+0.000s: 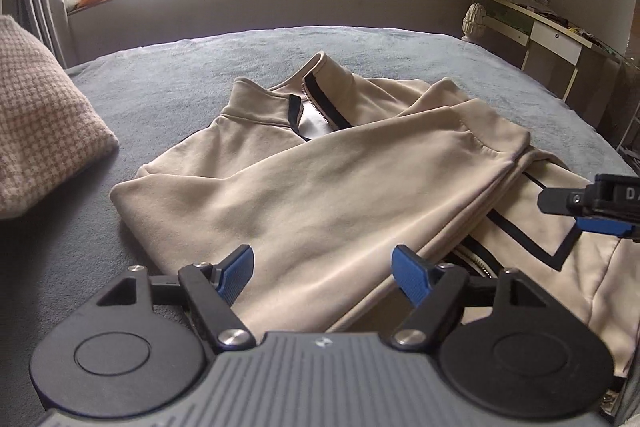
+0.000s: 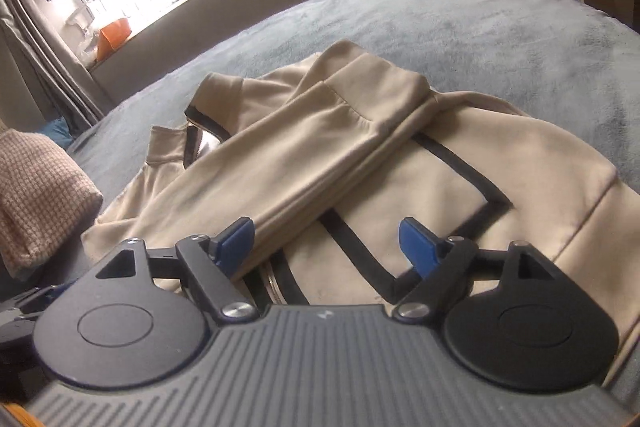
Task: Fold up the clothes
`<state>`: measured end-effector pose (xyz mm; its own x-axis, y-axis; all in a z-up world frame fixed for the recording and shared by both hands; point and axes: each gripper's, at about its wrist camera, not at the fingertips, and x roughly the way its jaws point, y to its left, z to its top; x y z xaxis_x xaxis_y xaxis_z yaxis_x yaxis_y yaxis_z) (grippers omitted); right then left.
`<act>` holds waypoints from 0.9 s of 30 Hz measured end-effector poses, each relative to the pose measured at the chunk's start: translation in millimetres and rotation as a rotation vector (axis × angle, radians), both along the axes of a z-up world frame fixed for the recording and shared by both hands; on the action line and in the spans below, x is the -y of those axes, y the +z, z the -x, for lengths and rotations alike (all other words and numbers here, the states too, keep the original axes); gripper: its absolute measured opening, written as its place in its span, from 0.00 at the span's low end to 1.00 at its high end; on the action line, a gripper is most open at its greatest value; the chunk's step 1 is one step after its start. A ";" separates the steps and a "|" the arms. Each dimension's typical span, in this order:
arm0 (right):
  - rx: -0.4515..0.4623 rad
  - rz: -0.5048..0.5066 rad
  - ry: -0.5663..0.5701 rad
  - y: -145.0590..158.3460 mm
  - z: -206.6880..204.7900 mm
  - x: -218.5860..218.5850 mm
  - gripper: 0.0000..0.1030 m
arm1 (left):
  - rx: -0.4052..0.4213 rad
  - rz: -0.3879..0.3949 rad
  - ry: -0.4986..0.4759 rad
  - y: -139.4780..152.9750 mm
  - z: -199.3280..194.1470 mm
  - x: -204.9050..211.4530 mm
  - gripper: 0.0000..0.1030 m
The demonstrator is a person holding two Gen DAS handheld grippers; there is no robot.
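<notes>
A grey bed (image 1: 168,83) carries a beige jacket (image 1: 280,195) near its middle, collar toward the window edge, sleeves folded diagonally across its front. A checked pillow (image 1: 44,115) lies by the left edge. Left gripper (image 1: 323,277) and right gripper (image 2: 327,245) both gape, empty, above the jacket.

Jacket (image 1: 320,195): smooth matt beige cloth. Bed cover (image 1: 180,67): fuzzy grey fleece. Pillow (image 1: 40,115): coarse woven fabric. Gripper fingertips (image 1: 236,277): ribbed blue plastic
</notes>
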<state>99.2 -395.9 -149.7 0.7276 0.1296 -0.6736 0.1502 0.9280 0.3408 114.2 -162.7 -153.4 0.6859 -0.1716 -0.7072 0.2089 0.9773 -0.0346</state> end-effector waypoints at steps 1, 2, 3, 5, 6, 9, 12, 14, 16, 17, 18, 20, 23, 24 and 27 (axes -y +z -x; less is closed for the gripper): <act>-0.022 0.034 0.008 0.7 -0.2 -3.9 0.80 | -0.016 0.015 0.011 1.1 2.1 0.0 0.78; -0.031 0.054 -0.011 2.3 2.6 -6.2 0.80 | -0.033 0.031 0.022 2.2 4.1 -0.1 0.78; -0.039 0.072 -0.032 4.0 5.5 -8.4 0.81 | -0.049 0.046 0.033 3.2 6.2 -0.1 0.78; -0.047 0.067 -0.059 5.7 14.0 -9.2 0.86 | -0.078 0.064 0.060 4.7 10.3 0.3 0.79; -0.051 0.065 -0.072 6.5 18.3 -9.5 0.86 | -0.085 0.051 0.077 4.2 12.5 1.6 0.80; -0.069 0.074 -0.085 6.9 26.8 -12.2 0.86 | -0.097 0.013 0.098 3.0 17.2 6.2 0.80; -0.067 0.075 -0.095 8.5 33.0 -14.2 0.88 | -0.102 -0.013 0.116 4.3 20.7 10.0 0.81; -0.060 0.058 -0.107 10.3 35.4 -13.2 0.91 | -0.091 -0.037 0.128 7.4 22.4 13.1 0.85; -0.048 0.038 -0.116 12.5 37.4 -11.4 0.98 | -0.077 -0.065 0.137 10.3 23.7 16.7 0.87; -0.042 0.028 -0.121 13.6 38.3 -10.6 0.99 | -0.071 -0.080 0.139 11.2 24.1 18.7 0.88; -0.032 0.026 -0.119 14.9 38.5 -9.9 0.99 | -0.064 -0.096 0.139 11.8 24.2 20.9 0.89; -0.016 0.032 -0.121 16.7 37.4 -7.9 0.99 | -0.055 -0.121 0.136 11.4 23.3 26.0 0.90; -0.009 0.027 -0.130 14.2 35.9 -2.9 0.99 | -0.063 -0.125 0.141 8.9 21.5 30.2 0.91; -0.010 0.022 -0.135 12.4 34.9 -0.3 0.99 | -0.067 -0.121 0.147 7.9 20.8 30.9 0.91; -0.028 0.013 -0.163 6.1 30.4 6.7 0.99 | -0.074 -0.110 0.168 5.5 18.1 31.6 0.91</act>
